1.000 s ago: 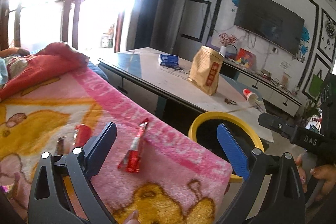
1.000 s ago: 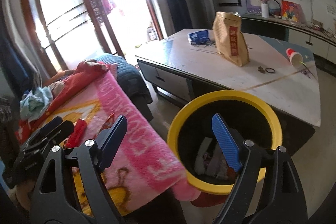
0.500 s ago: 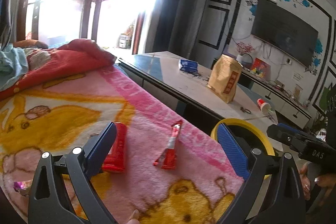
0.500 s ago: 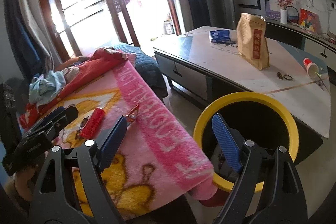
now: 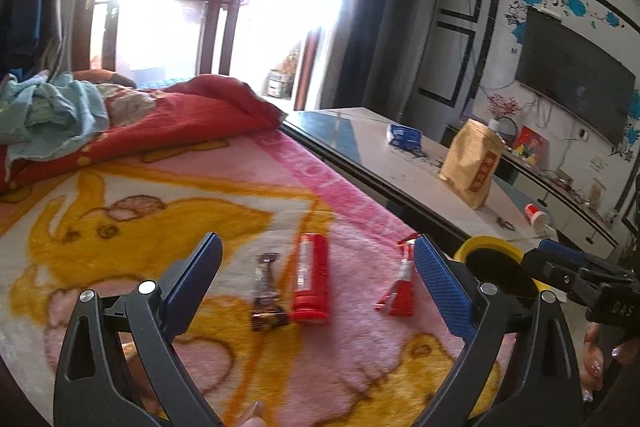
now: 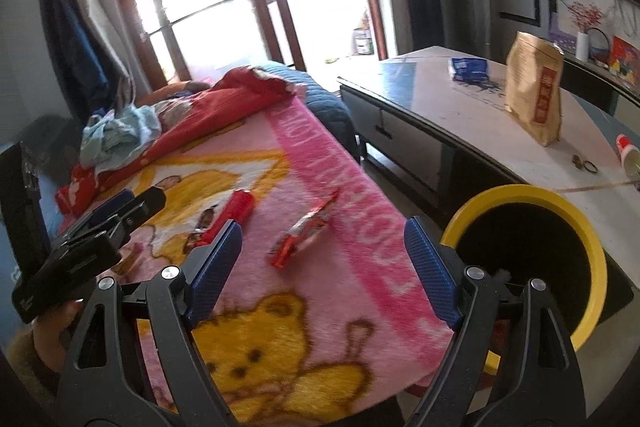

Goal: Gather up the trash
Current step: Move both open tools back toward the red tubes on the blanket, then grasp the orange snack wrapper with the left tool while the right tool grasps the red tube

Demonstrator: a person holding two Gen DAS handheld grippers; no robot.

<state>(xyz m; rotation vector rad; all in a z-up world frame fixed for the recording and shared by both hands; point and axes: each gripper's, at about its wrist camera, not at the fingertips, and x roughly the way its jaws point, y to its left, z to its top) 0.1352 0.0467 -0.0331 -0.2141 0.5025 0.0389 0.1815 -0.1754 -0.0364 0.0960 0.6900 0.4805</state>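
Note:
Three pieces of trash lie on the pink and yellow blanket [image 5: 132,211]: a dark crumpled wrapper [image 5: 267,287], a red tube-shaped packet [image 5: 311,277] and a red torn wrapper [image 5: 400,285]. My left gripper [image 5: 318,283] is open and empty, just above them. In the right wrist view the red torn wrapper [image 6: 304,233] lies between the open, empty fingers of my right gripper [image 6: 322,267], with the red packet [image 6: 236,211] to its left. The yellow-rimmed black bin [image 6: 532,259] stands at the blanket's right edge; it also shows in the left wrist view [image 5: 494,259].
A low white table [image 6: 460,123] beyond the bin carries a brown paper bag [image 6: 534,95], a blue packet [image 6: 468,67] and a tipped red-and-white cup [image 6: 628,151]. Red bedding and light blue clothes [image 5: 52,111] are heaped at the blanket's far end.
Both grippers have swung left, away from the bin and over the blanket. The dark wrapper and red packet now sit between the left fingers. Both stay open.

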